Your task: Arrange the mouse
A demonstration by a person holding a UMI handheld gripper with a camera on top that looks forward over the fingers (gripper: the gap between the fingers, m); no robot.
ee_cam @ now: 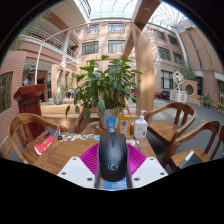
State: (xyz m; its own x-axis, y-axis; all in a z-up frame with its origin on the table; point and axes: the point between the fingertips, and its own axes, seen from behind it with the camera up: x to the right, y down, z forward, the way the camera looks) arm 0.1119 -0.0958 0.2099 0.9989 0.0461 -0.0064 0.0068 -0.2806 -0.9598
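Note:
A black computer mouse (113, 157) with a small round logo on its back lies lengthwise between my two fingers, its nose pointing away from me. The magenta pads (91, 158) meet its flanks on both sides with no gap showing, so my gripper (113, 150) is shut on the mouse. Under and around it spreads the wooden table (70, 150). I cannot tell whether the mouse rests on the table or hangs just above it.
Just beyond the mouse stand a potted green plant (105, 88) and a clear pump bottle (141, 126). A red object (45, 146) lies on the table to the left. Wooden chairs stand at the left (24, 130) and right (192, 132).

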